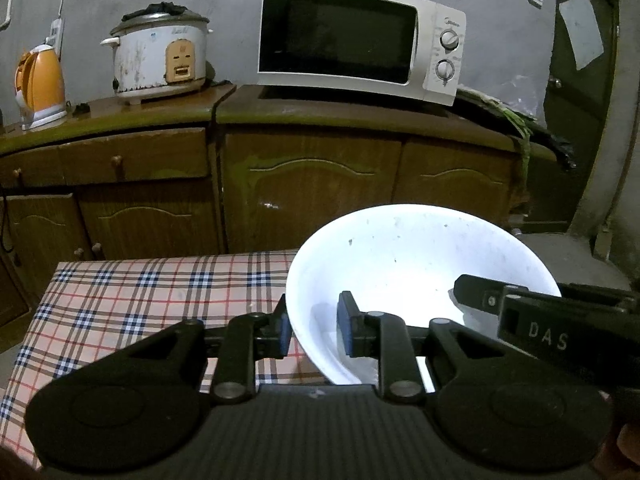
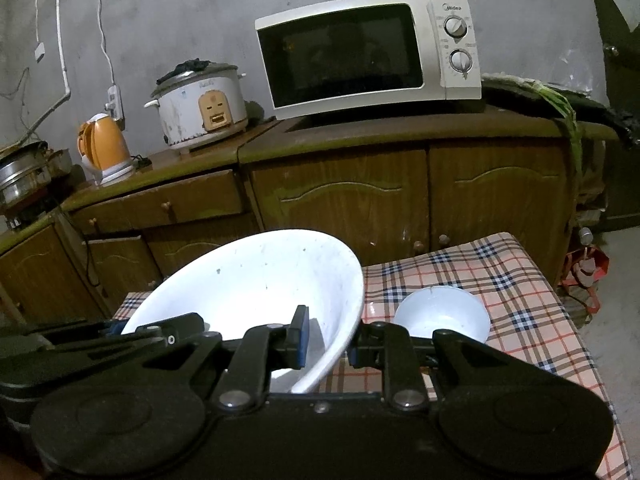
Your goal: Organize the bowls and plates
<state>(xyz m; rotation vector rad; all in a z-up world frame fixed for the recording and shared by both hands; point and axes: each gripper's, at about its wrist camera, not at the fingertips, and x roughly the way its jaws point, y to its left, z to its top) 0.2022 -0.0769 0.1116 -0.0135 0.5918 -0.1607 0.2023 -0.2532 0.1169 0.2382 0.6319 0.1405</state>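
Observation:
A large white bowl (image 1: pixel 404 256) is held above the checked tablecloth (image 1: pixel 140 292). My left gripper (image 1: pixel 316 328) is shut on its left rim, one finger outside and one inside. My right gripper (image 2: pixel 332 336) is shut on the same large bowl (image 2: pixel 260 276) at its right rim, one finger inside and one outside. The right gripper's body (image 1: pixel 552 320) shows at the bowl's right side in the left wrist view. A small white bowl (image 2: pixel 442 312) sits on the cloth (image 2: pixel 520 292) just right of the right gripper.
Behind the table stands a wooden cabinet (image 1: pixel 312 176) with a white microwave (image 1: pixel 360 40), a rice cooker (image 1: pixel 158 56) and an orange kettle (image 1: pixel 40 84) on top. Metal pots (image 2: pixel 24 172) stand at far left. A red bag (image 2: pixel 584 276) lies on the floor at right.

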